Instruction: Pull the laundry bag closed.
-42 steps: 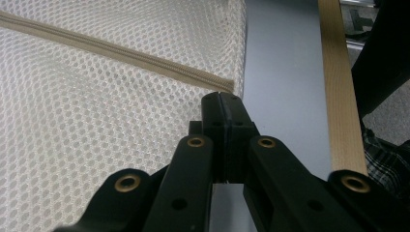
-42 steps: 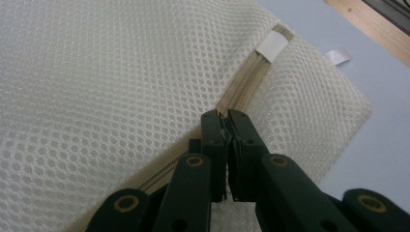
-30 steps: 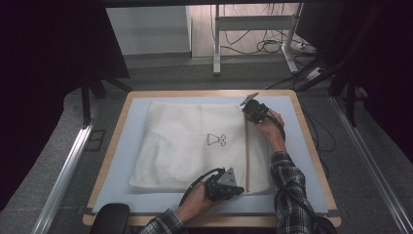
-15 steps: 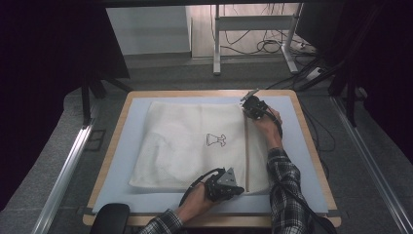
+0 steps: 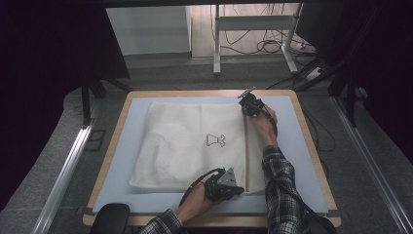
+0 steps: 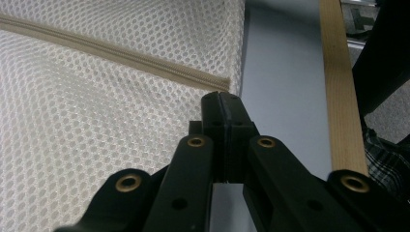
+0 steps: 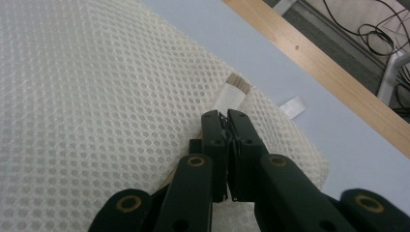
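A white mesh bag (image 5: 195, 146) with a small dark print (image 5: 215, 140) lies flat on a pale blue mat (image 5: 292, 146). A beige zipper (image 5: 246, 151) runs along its right side. My left gripper (image 5: 238, 189) sits at the zipper's near end; its jaws (image 6: 222, 99) are shut at the bag's edge beside the zipper (image 6: 121, 55), and I cannot tell whether mesh is pinched. My right gripper (image 5: 245, 105) rests at the zipper's far end. Its jaws (image 7: 226, 116) are shut on a small dark piece, seemingly the zipper pull, just short of the beige end tab (image 7: 238, 83).
The mat lies on a wooden table (image 5: 112, 141) whose rim shows close by (image 6: 338, 96) (image 7: 314, 53). A white label (image 7: 294, 106) sticks out past the bag's far corner. A plaid sleeve (image 5: 277, 185) lies over the mat's right side. Cables and a metal stand (image 5: 253, 44) are on the floor beyond.
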